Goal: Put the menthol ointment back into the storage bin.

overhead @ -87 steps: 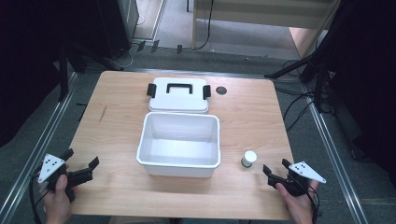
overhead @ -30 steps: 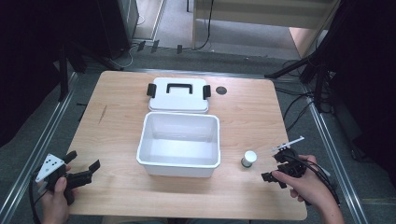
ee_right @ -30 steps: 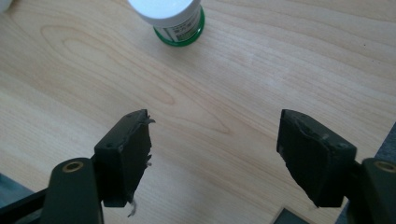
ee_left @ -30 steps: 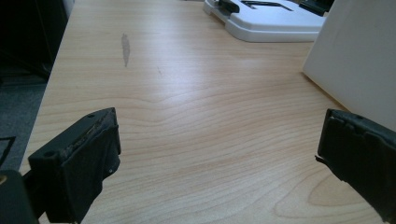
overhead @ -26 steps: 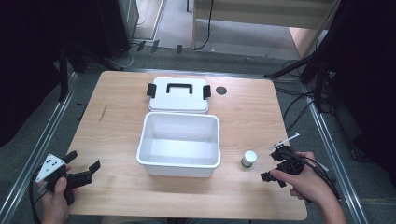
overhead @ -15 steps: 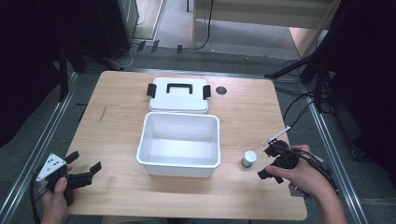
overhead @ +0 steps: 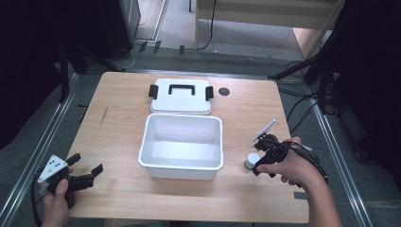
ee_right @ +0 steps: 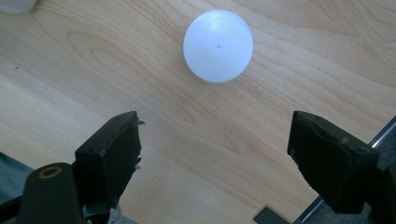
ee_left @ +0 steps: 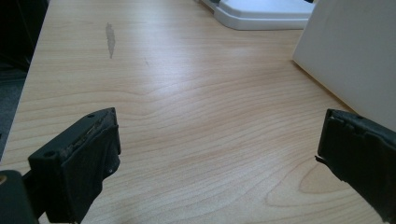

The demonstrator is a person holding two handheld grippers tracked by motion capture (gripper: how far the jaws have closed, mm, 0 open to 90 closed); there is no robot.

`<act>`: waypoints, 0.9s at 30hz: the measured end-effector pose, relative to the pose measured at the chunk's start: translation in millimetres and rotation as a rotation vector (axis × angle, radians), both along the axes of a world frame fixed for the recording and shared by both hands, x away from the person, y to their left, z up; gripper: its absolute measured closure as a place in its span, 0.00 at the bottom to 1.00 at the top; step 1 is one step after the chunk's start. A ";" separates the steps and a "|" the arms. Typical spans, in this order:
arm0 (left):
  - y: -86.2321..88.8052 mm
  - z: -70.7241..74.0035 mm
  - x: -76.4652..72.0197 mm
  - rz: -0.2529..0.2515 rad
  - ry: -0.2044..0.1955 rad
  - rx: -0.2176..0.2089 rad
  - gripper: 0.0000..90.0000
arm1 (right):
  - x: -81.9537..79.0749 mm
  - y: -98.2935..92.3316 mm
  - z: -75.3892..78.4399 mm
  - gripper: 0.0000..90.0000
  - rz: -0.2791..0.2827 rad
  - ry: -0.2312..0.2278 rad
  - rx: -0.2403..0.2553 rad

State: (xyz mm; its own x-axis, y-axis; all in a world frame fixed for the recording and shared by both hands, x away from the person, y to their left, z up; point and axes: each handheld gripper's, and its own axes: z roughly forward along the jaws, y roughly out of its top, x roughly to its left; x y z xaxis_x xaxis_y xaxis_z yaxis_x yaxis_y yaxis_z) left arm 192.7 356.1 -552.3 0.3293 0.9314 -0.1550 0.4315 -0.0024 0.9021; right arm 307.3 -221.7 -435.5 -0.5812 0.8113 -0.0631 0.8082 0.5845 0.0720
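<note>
A small jar with a round white cap (overhead: 251, 160) (ee_right: 218, 45) stands on the wooden table just right of the open white box (overhead: 211, 164). My right gripper (overhead: 261, 163) (ee_right: 215, 154) hovers close beside the jar, on its right, and points down at the table. Its jaws have just been opening and stand wide apart with nothing between them; the cap lies just ahead of them. My left gripper (overhead: 85, 176) (ee_left: 217, 158) rests open and empty at the front left corner, with the box's wall (ee_left: 355, 56) off to its right.
The box's white lid (overhead: 180, 96) (ee_left: 266, 9) with a black handle lies flat behind the box. A black round hole (overhead: 224, 91) sits in the table beside the lid. A dark tape patch (overhead: 300, 195) marks the front right, close to the table's edge.
My right hand has come in from the front right corner toward the jar and tipped the gripper downward over it. The left hand has stayed put.
</note>
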 end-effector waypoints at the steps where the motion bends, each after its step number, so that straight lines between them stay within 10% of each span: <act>1: 0.0 0.0 -0.1 0.001 0.000 -0.001 0.00 | 1.6 2.0 -0.3 0.20 -0.005 0.004 -0.001; 27: 0.4 -0.1 0.5 -0.003 0.003 -0.004 0.00 | 36.0 18.6 -22.5 0.35 -0.140 -0.018 0.059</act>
